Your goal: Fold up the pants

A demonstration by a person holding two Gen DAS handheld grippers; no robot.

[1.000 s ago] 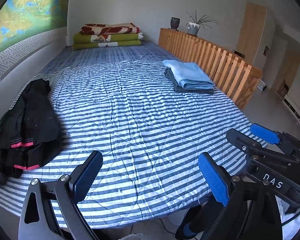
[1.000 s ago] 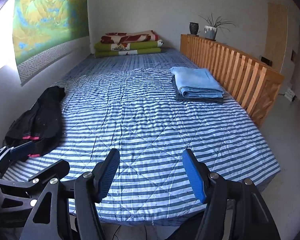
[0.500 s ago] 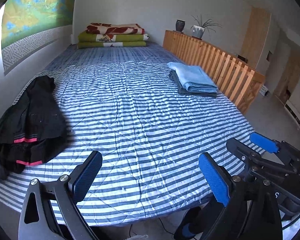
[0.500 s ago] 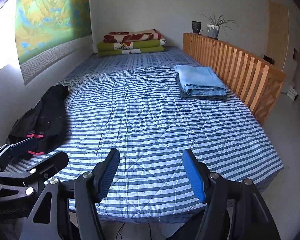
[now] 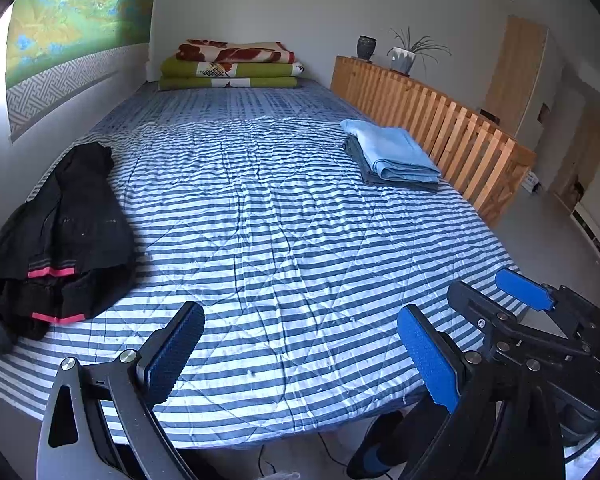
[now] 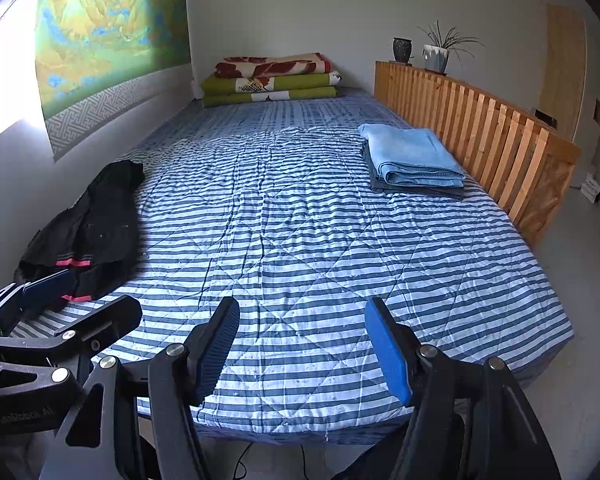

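A crumpled pair of black pants [image 5: 68, 236] with pink stripes lies at the bed's left edge, also seen in the right wrist view [image 6: 92, 228]. My left gripper [image 5: 300, 354] hovers over the near end of the striped quilt [image 5: 280, 220], open, with nothing between its blue pads. My right gripper [image 6: 302, 348] is also open and empty over the near end of the quilt [image 6: 300, 240]. The two grippers are side by side: the right gripper [image 5: 500, 294] shows at the right of the left view, and the left gripper [image 6: 76, 304] at the left of the right view, close to the pants.
A folded stack of light blue and grey clothes [image 5: 392, 156] sits on the right side of the bed beside a wooden slatted rail [image 5: 440, 120]. Folded green and red blankets [image 5: 232, 64] lie at the far end. A wall borders the left side.
Nothing on the bed has moved and both grippers keep the same opening; the views have only drifted slightly.
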